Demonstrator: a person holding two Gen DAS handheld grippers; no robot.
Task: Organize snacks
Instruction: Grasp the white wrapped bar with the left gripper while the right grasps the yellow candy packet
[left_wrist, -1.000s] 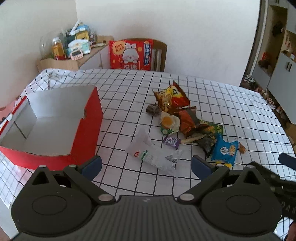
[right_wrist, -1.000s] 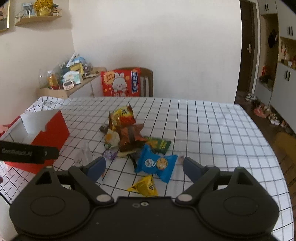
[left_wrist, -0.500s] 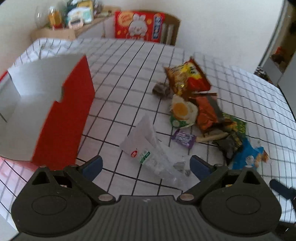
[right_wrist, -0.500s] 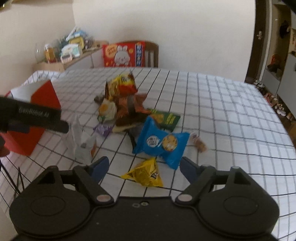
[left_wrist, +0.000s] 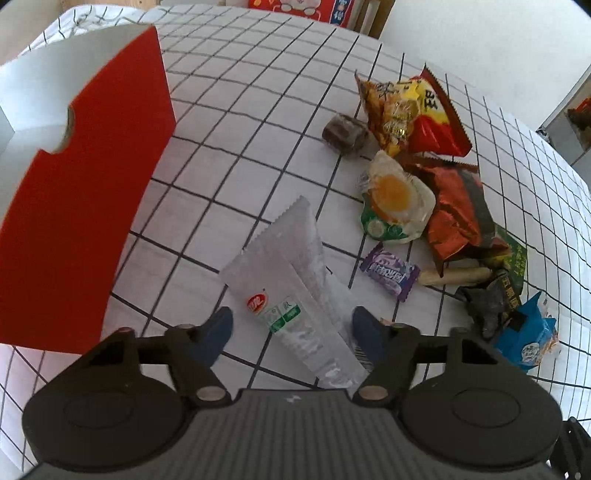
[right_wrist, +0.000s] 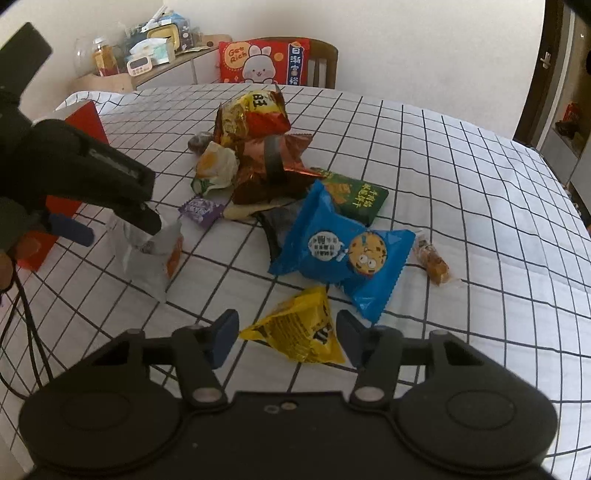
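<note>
Since the clear packet (left_wrist: 291, 295) is thin and slick, the left tool (left_wrist: 291, 330), spread astride its near end on the bench (left_wrist: 236, 122), may skid off or crumple it; it lies flat beside the red box (left_wrist: 92, 192), a red logo showing. From the right wrist, the right tool (right_wrist: 282, 332) is spread around the yellow pouch (right_wrist: 299, 330), a puffy triangle that could squirt out when pinched

Our left gripper (left_wrist: 291, 332) and right gripper (right_wrist: 282, 334) were matte black, each with two round housings, silver pivot screws and blue-padded fingertips (right_wrist: 225, 332). White lettering marked the left gripper's side; at nine o'clock, black cable trailed.
</note>
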